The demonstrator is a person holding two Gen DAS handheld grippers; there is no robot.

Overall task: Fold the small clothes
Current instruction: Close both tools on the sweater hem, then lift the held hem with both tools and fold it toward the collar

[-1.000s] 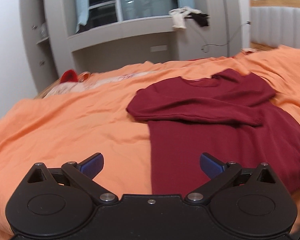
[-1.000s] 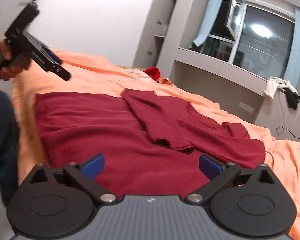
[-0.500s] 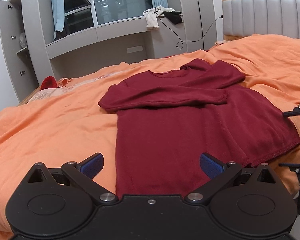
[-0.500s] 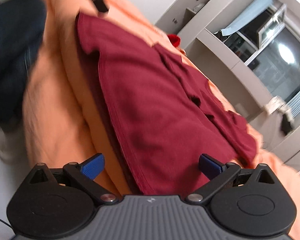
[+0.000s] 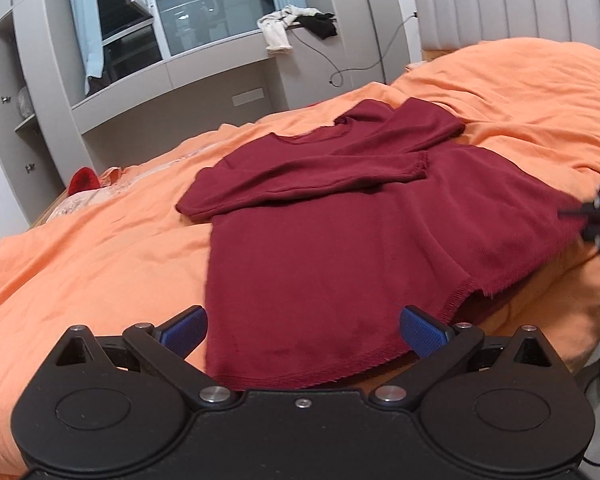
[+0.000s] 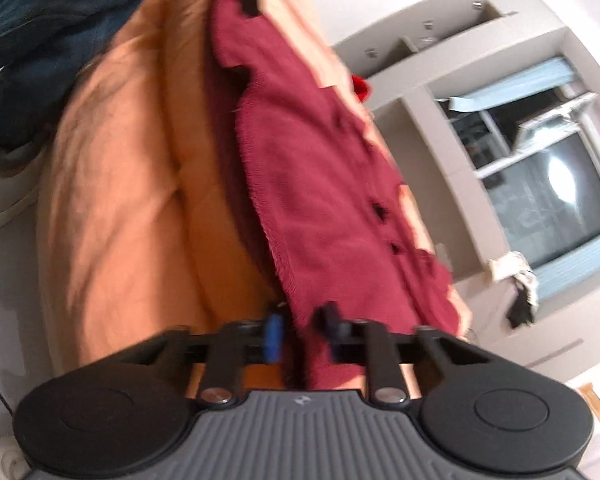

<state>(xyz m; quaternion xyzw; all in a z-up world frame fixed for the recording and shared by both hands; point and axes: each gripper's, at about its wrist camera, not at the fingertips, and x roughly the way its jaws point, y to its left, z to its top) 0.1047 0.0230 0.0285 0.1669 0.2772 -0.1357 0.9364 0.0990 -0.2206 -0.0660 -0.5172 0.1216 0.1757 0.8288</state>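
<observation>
Lying flat on the orange bedcover point(image 5: 100, 248), the dark red sweater point(image 5: 340, 240) is having both sleeves folded across its chest. The right gripper point(image 6: 300, 334) is clamping its hem corner; the left gripper point(image 5: 302, 326) is hovering with fingers wide apart over the hem.

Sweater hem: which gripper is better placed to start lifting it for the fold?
Right. The right gripper is already shut on the maroon sweater at its hem corner, while the left gripper is open, with the hem between its blue pads but ungripped.

Orange duvet point(image 5: 80, 248), window point(image 5: 204, 4) (socks point(image 5: 278, 34) on ledge).
</observation>
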